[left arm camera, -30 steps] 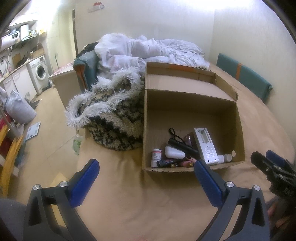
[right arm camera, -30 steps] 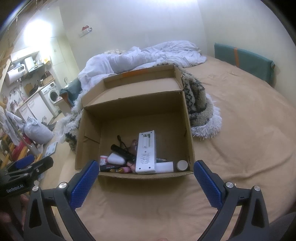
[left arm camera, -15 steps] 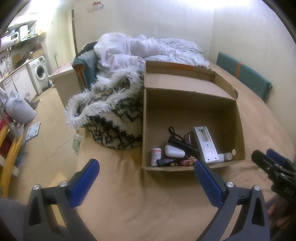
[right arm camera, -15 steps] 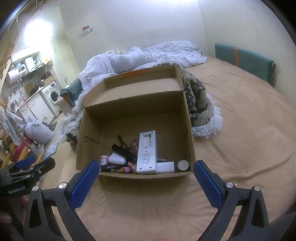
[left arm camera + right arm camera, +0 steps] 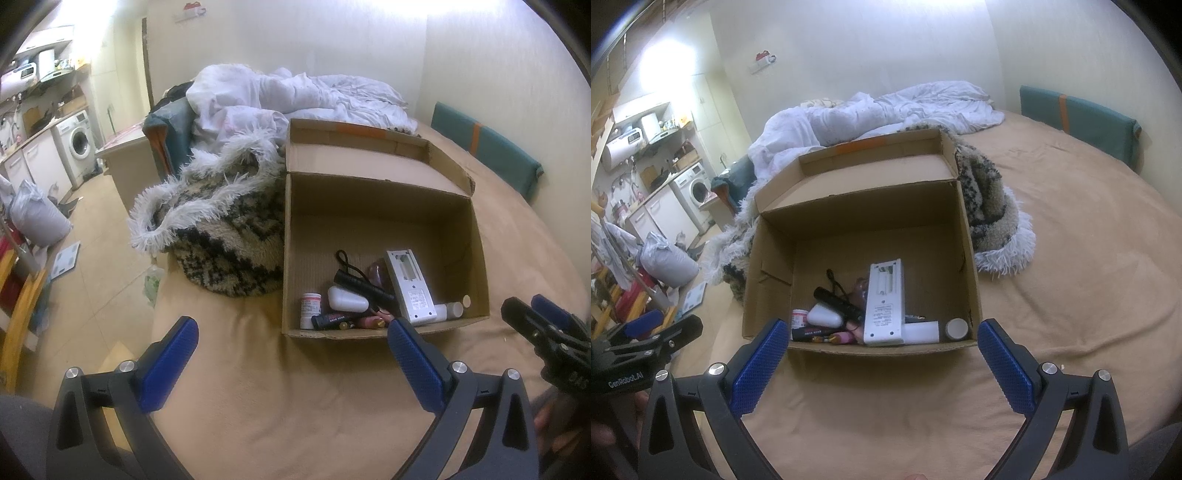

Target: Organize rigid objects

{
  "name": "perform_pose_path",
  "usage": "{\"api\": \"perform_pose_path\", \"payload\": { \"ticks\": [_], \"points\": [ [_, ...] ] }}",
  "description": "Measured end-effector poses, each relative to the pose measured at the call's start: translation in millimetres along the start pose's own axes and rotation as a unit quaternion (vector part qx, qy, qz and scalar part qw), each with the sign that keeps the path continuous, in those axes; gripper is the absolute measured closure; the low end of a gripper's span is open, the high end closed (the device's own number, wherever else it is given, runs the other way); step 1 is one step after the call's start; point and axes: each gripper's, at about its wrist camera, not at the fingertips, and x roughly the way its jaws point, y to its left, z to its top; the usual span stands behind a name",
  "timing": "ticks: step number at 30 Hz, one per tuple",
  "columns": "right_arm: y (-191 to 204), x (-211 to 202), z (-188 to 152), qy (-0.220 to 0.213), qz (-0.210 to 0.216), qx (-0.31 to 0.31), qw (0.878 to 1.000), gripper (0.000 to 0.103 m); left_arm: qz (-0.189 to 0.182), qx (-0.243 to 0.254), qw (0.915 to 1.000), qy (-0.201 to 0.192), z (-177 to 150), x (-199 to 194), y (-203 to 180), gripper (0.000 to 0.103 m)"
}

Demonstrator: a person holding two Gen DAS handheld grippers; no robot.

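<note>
Tan bedding [image 5: 1071, 258] covered the bed, with a white duvet [image 5: 886, 110] heaped at the far end; on it sat an open cardboard box [image 5: 971, 258], a fringed patterned blanket [image 5: 221, 229] pressed against its side. Inside lay the rigid objects — a white remote [image 5: 884, 306], a black flashlight [image 5: 836, 302], a small pill bottle [image 5: 309, 304]; the left gripper [image 5: 291, 354] and right gripper [image 5: 881, 354] both hovered spread wide and empty, just short of the box's near wall.

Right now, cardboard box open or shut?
Open. The cardboard box has its lid flap folded back, and the white remote inside shows from above.
</note>
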Motion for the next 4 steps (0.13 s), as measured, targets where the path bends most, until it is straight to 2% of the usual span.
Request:
{"api": "perform_pose_path", "payload": {
  "ticks": [4],
  "points": [
    [-0.2, -0.3, 0.0, 0.0, 0.001, 0.001, 1.0, 0.0, -0.002, 0.002, 1.0, 0.0, -2.8, -0.1, 0.0, 0.001]
  ]
}}
